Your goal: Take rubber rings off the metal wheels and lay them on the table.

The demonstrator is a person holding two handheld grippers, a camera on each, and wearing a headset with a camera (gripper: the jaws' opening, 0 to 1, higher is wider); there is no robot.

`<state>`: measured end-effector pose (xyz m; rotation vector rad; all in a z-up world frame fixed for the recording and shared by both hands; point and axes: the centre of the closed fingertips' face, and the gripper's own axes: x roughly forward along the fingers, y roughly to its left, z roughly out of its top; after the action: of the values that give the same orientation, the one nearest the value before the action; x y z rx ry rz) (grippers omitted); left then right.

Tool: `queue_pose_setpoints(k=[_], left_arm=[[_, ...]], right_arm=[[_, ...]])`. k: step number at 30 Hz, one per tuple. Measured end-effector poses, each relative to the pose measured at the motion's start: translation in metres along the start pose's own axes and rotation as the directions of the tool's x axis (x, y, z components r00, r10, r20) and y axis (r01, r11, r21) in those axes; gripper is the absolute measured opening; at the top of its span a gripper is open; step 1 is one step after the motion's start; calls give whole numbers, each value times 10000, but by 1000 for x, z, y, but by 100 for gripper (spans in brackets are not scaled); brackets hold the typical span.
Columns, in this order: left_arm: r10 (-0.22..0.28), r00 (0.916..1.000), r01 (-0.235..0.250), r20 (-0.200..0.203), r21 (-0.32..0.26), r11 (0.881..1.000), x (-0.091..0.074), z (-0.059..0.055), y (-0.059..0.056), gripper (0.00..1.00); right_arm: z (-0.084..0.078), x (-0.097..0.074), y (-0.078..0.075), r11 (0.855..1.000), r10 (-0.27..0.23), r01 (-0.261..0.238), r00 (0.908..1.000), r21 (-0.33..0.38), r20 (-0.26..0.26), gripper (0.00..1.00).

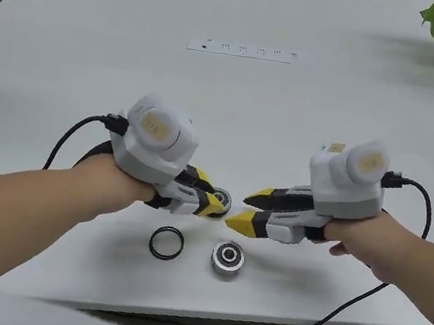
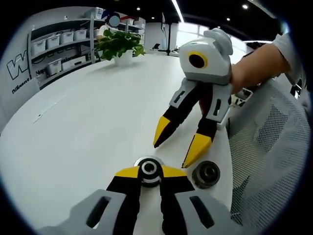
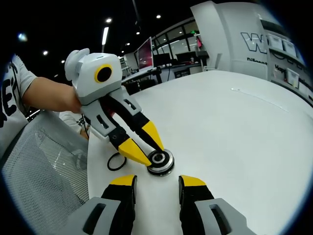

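A metal wheel [image 3: 160,160] is clamped by the left gripper [image 1: 209,202], its rim half hidden; the right gripper [image 1: 244,208] — wide open, empty — is held just beside it. A rubber ring [image 1: 166,242] and second wheel [image 1: 228,257] are laid nearby.

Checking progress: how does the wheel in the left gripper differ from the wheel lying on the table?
The held wheel is clamped between the left gripper's jaws; the loose wheel lies free, flat on the table. The held wheel shows a dark band around its rim, seemingly its ring; the loose wheel's rim looks bare, with a ring beside it. Both are round metal wheels.
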<state>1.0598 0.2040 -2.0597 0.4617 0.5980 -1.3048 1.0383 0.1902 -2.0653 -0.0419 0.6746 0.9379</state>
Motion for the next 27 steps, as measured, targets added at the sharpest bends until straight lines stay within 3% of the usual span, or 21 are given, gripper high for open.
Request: queue_pose_setpoints(k=[4, 27], left_arm=[[160, 9999, -159, -14, 416, 9990, 1, 0, 0, 7], [386, 9991, -389, 170, 160, 9991, 1, -1, 2, 7]], right_arm=[[0, 1, 0, 10000, -14, 14, 10000, -25, -22, 32], [8, 26, -6, 9979, -372, 355, 9988, -546, -308, 31]])
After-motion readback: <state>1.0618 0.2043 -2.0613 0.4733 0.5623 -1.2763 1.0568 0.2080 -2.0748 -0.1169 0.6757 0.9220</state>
